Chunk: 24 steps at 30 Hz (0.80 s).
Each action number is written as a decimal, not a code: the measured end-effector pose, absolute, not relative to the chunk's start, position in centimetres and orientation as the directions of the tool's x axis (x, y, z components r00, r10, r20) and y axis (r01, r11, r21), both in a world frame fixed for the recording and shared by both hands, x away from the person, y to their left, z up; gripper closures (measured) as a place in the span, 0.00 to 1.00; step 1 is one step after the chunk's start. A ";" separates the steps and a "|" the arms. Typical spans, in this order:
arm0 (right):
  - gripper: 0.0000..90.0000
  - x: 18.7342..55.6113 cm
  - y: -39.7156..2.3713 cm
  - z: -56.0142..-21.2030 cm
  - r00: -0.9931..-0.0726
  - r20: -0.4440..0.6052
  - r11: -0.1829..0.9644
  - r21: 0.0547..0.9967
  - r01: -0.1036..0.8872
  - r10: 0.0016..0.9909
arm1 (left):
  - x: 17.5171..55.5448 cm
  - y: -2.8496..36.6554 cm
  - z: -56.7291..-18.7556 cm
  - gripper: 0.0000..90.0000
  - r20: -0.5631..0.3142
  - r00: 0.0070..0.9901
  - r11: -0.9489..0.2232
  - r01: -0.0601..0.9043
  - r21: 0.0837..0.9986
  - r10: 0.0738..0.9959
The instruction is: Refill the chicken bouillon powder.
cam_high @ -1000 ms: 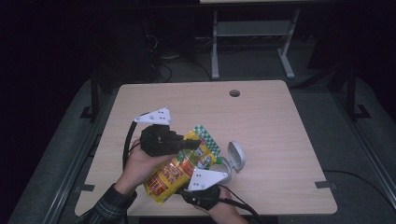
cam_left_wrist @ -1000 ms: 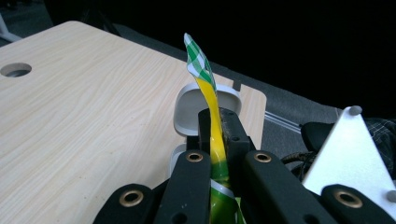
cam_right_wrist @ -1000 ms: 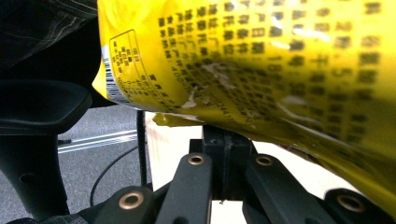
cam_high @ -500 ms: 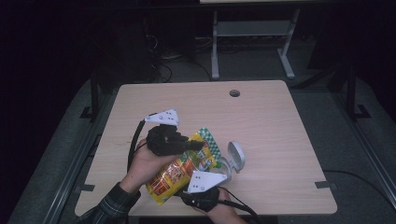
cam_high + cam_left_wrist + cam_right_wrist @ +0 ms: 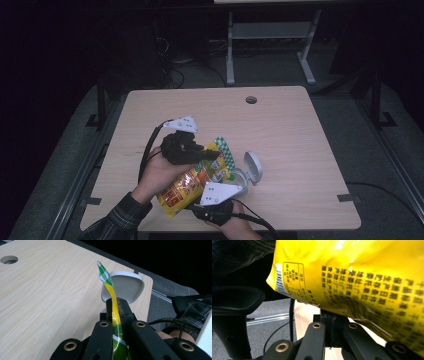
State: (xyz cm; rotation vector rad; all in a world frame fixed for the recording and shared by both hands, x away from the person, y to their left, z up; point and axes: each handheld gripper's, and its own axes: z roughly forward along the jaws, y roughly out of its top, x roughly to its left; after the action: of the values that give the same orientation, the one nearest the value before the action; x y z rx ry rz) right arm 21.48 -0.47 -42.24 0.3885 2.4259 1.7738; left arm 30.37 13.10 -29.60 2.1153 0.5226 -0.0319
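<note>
High view: pale wood-grain worktop (image 5: 300, 150) with rounded corners and a round cable hole (image 5: 251, 99) near the far edge, set in a dark room over grey floor; a light metal frame (image 5: 270, 45) beyond the far side, black cables under it.

Near the front edge, a glossy yellow snack bag (image 5: 187, 185), lifted and tilted between both hands, printed red and orange on the face, green-and-white checked along the sealed top. Just right of it, a small white container (image 5: 240, 179) with a hinged oval lid (image 5: 254, 167) standing open.

Left gripper (image 5: 115, 307), seen along its own black fingers in the left gripper view: pressed together on the bag's thin top seam, the checked strip curling up past the tips, the smooth matte lid right behind. Held from the bag's left side by the left hand (image 5: 157, 172), plaid sleeve at the wrist.

Right gripper (image 5: 332, 315) in the right gripper view: fingers together beneath the bag's back panel of black print and barcode; probably pinching a fold of the foil, though the contact itself is hidden by the bag. Right hand (image 5: 232, 227) at the near edge, grey three-cornered plate on top.
</note>
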 end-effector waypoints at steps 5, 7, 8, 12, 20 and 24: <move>1.00 21.6 -0.7 -42.1 -0.959 0.062 0.272 0.952 0.140 0.276 | 30.5 12.6 -29.2 1.00 -0.209 0.911 -0.496 0.373 0.784 0.355; 1.00 21.6 -0.8 -42.0 -0.959 0.066 0.265 0.954 0.142 0.277 | 30.7 12.4 -29.1 1.00 -0.206 0.912 -0.508 0.372 0.777 0.354; 1.00 21.6 -0.9 -42.0 -0.959 0.068 0.261 0.955 0.142 0.275 | 30.7 12.2 -29.1 1.00 -0.210 0.911 -0.509 0.377 0.774 0.355; 1.00 21.6 -0.9 -42.0 -0.959 0.068 0.252 0.958 0.140 0.274 | 30.8 11.8 -29.0 1.00 -0.201 0.912 -0.529 0.375 0.761 0.357; 1.00 21.6 -1.0 -42.1 -0.959 0.076 0.243 0.959 0.146 0.275 | 31.0 11.3 -29.2 1.00 -0.204 0.905 -0.543 0.391 0.743 0.373; 1.00 21.6 -1.0 -42.1 -0.958 0.082 0.235 0.961 0.149 0.274 | 31.1 11.2 -29.2 1.00 -0.198 0.906 -0.555 0.390 0.735 0.374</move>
State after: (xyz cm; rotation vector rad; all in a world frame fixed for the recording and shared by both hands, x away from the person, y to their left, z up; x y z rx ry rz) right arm 21.59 -1.02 -42.15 0.4101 2.3852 1.8362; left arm 31.08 11.23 -29.17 2.2115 0.5433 -0.0236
